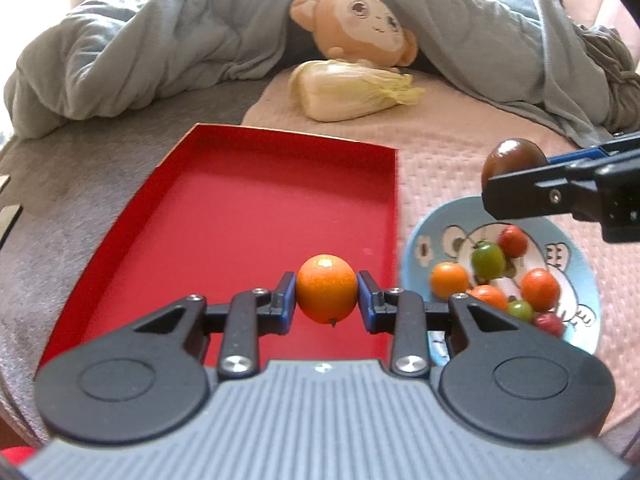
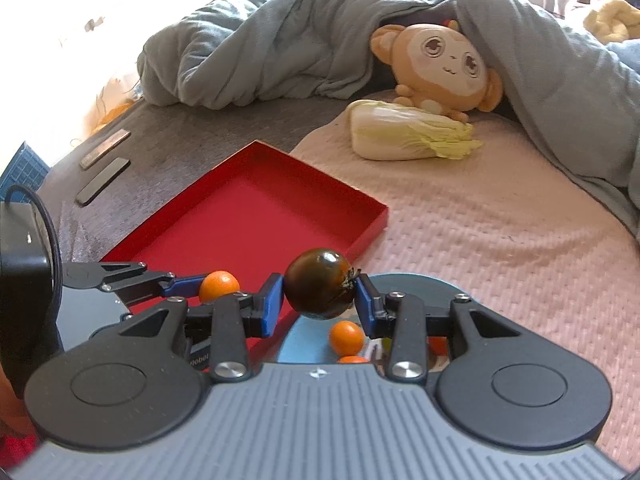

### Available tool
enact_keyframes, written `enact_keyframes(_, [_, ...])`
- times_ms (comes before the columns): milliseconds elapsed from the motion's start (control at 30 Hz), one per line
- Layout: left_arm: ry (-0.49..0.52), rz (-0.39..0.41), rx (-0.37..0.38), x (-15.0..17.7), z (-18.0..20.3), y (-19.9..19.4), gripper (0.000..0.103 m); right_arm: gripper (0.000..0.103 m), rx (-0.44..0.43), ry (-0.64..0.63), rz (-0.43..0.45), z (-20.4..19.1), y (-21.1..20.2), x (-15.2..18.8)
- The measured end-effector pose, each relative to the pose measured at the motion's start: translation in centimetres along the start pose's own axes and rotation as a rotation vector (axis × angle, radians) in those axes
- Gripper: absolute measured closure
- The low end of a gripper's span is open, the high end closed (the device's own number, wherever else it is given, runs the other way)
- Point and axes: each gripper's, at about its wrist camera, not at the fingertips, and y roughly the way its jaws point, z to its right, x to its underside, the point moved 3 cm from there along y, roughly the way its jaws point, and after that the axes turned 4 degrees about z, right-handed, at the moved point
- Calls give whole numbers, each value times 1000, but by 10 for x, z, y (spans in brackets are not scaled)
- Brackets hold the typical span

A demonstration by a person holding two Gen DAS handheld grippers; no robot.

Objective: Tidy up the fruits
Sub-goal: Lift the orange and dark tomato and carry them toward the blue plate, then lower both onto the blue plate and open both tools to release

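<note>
My left gripper (image 1: 326,298) is shut on an orange kumquat (image 1: 326,294) and holds it above the near right part of the red tray (image 1: 248,208). My right gripper (image 2: 320,302) is shut on a dark brown-green tomato (image 2: 320,282) and holds it above the blue cartoon plate (image 2: 404,282). In the left wrist view that tomato (image 1: 510,156) and the right gripper (image 1: 520,184) hang over the plate (image 1: 580,276), which holds several orange, red and green small fruits (image 1: 486,258). The left gripper with its kumquat (image 2: 218,284) also shows in the right wrist view.
A napa cabbage (image 1: 352,90) and a monkey plush (image 1: 360,24) lie beyond the tray, under a grey-blue duvet (image 1: 160,40). The tray sits partly on a grey blanket (image 1: 80,168), the plate on a pink quilt (image 2: 500,232). Two flat bars (image 2: 102,162) lie at far left.
</note>
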Motion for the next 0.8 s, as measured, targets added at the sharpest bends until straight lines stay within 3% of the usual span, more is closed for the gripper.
enact_keyframes(400, [49,-6,105,-9,52,14,68,58,115,68,-54,56,2,26])
enact_keyframes(800, [127,-23,108,-18,92,51,66,57,207,112,-201,98,40,60])
